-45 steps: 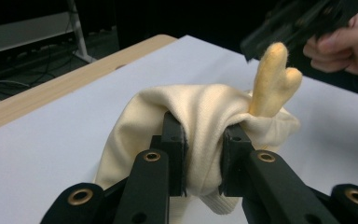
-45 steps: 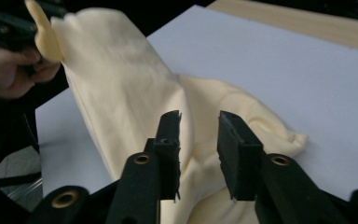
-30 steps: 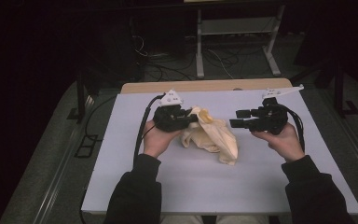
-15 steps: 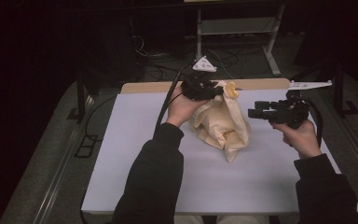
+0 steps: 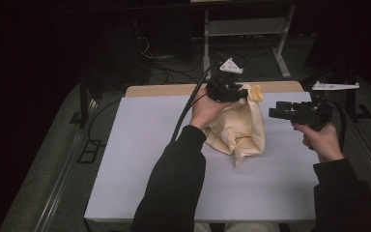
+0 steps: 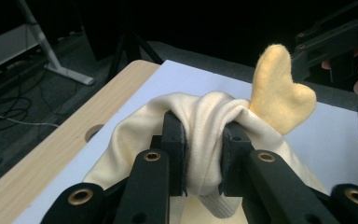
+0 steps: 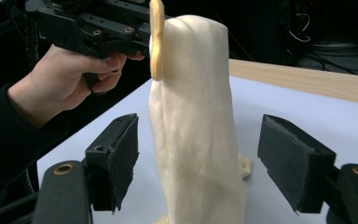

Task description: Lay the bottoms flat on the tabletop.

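My left gripper (image 5: 238, 90) is clamped on a bunched fold of the cream cloth (image 5: 239, 128), holding it up over the far part of the white sheet (image 5: 140, 159), near the wood edge (image 5: 174, 90). In left gripper view both pads pinch the cloth (image 6: 205, 135) tight betw. them, w/ a yellow heart-shaped tab (image 6: 279, 95) sticking up just past the jaws. Cloth hangs down from the grip, lower end resting on the sheet. My right gripper (image 5: 276, 112) is spread wide, empty, level, just beside the cloth's right side, not touching. In right gripper view the cloth (image 7: 196, 126) hangs upright betw. my open pads, clear gaps both sides; left hand (image 7: 58, 81) & its gripper at top left.
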Demonstrator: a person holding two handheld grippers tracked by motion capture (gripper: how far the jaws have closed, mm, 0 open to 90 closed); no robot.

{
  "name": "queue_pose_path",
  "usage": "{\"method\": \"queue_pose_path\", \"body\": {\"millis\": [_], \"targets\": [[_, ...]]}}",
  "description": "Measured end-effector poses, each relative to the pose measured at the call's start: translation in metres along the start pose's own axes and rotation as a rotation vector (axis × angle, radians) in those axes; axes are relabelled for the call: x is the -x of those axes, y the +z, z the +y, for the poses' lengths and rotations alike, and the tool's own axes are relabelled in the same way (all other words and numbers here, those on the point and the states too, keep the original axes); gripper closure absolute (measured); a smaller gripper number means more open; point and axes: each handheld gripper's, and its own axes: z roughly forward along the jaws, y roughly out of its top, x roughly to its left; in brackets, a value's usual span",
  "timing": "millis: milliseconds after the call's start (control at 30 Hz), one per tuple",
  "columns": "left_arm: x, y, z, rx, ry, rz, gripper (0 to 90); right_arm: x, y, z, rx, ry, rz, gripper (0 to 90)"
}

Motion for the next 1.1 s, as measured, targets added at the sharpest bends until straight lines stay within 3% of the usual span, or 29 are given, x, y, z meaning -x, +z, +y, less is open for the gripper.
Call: {"method": "queue_pose_path", "body": {"millis": [200, 300, 600, 967, 1100], "targets": [[0.000, 0.014, -0.012, 0.009, -0.015, -0.004, 74.3, 0.007, 0.007, -0.006, -0.032, 0.008, -0.022, 26.3], [0.000, 0.023, -0.024, 0.032, -0.038, -0.010, 74.2, 0.013, 0.017, -0.013, -0.085, -0.005, -0.070, 24.2], [-0.001, 0.047, -0.044, 0.032, -0.078, -0.034, 73.4, 0.025, 0.028, -0.025, -0.137, 0.012, -0.087, 23.8], [0.002, 0.073, -0.057, 0.005, -0.105, -0.055, 72.0, 0.032, 0.044, -0.039, -0.218, 0.032, -0.134, 29.0], [-0.001, 0.081, -0.062, -0.001, -0.132, -0.066, 71.6, 0.034, 0.044, -0.040, -0.235, 0.036, -0.165, 37.5]]}}
